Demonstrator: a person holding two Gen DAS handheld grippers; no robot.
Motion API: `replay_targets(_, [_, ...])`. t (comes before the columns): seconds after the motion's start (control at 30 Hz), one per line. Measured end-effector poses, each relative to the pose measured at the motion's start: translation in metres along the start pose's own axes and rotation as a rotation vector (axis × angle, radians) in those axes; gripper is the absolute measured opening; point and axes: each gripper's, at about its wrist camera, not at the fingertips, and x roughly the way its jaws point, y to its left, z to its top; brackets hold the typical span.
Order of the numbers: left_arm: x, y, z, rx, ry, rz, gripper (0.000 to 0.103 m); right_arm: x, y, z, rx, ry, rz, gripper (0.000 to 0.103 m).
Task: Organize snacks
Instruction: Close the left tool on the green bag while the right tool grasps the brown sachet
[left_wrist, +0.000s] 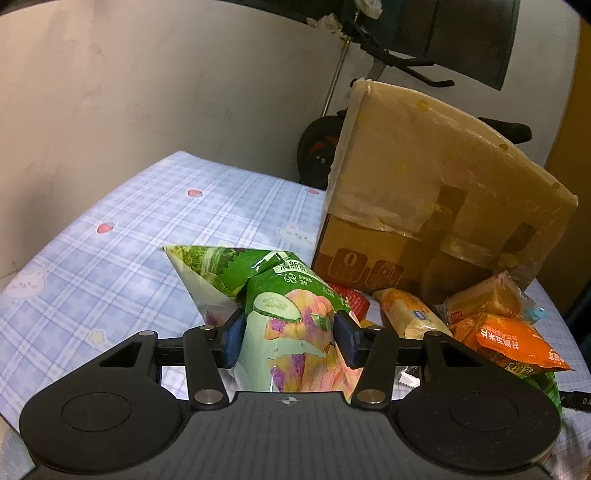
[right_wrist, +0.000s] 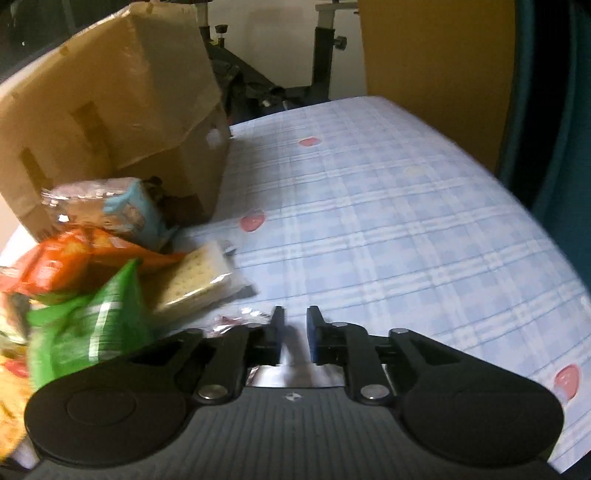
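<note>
A green vegetable-chip bag (left_wrist: 280, 295) stands between the blue pads of my left gripper (left_wrist: 290, 332), which is shut on it and squeezes its middle. To its right lies a heap of snacks: an orange packet (left_wrist: 509, 343), two yellow cake packs (left_wrist: 410, 314) and a red packet (left_wrist: 351, 295). In the right wrist view my right gripper (right_wrist: 295, 332) sits low over the cloth with its jaws drawn close, only cloth showing in the narrow gap. A small crinkled wrapper (right_wrist: 236, 317) lies beside its left finger; I cannot tell whether it is pinched. A cracker pack (right_wrist: 195, 280) and the green bag (right_wrist: 92, 325) lie to the left.
An open cardboard box (left_wrist: 424, 177) stands behind the heap, its flap up (right_wrist: 110, 110). The table wears a blue checked cloth (right_wrist: 406, 221) that stretches away to the right. A white wall and black metal stands are behind, with a brown panel (right_wrist: 436, 55) at the far right.
</note>
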Motion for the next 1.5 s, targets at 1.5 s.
replay_targets(1.5, [-0.002,0.010,-0.009,-0.043,0.001,-0.014,0.053,0.003,0.023,0.000,-0.086,0.073,-0.024,0.062])
